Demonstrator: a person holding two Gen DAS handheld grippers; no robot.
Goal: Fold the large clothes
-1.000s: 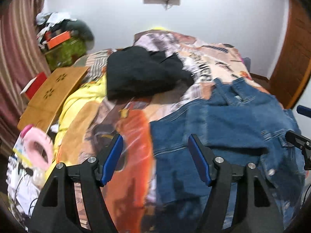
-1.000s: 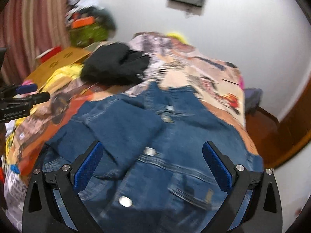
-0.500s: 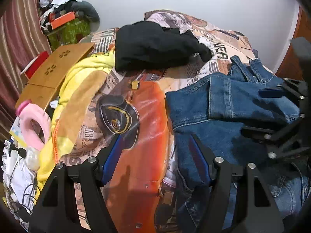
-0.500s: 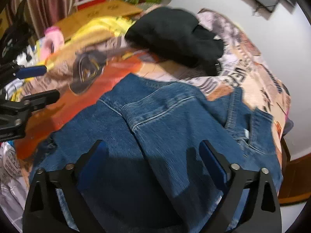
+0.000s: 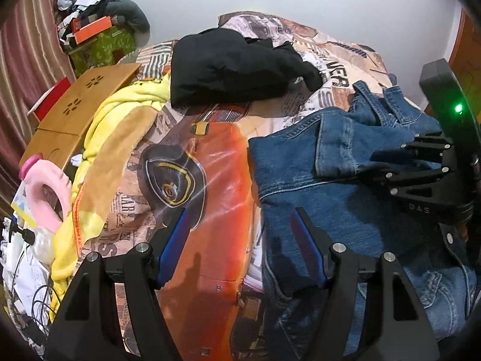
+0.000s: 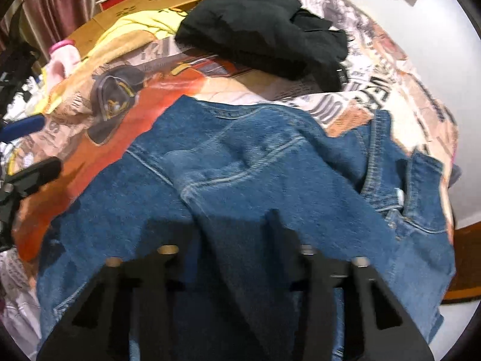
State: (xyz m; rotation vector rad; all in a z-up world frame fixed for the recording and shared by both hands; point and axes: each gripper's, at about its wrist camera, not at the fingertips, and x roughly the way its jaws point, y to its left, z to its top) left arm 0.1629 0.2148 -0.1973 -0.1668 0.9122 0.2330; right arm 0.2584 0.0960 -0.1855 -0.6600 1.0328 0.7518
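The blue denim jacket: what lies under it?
Under the blue denim jacket lies the printed bedspread with an orange car, visible beside it. Whatever else sits beneath the denim is covered.

Left tool (image 5: 240,246) – black struts, silver screws, blue pads (image 5: 173,246); right tool (image 6: 237,240) likewise black

A black garment (image 5: 234,66) lies on the printed bedspread (image 5: 216,162) beside a yellow blanket (image 5: 120,126).

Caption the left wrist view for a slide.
Open left gripper at the denim jacket's edge on the printed bedspread, right gripper over the denim.
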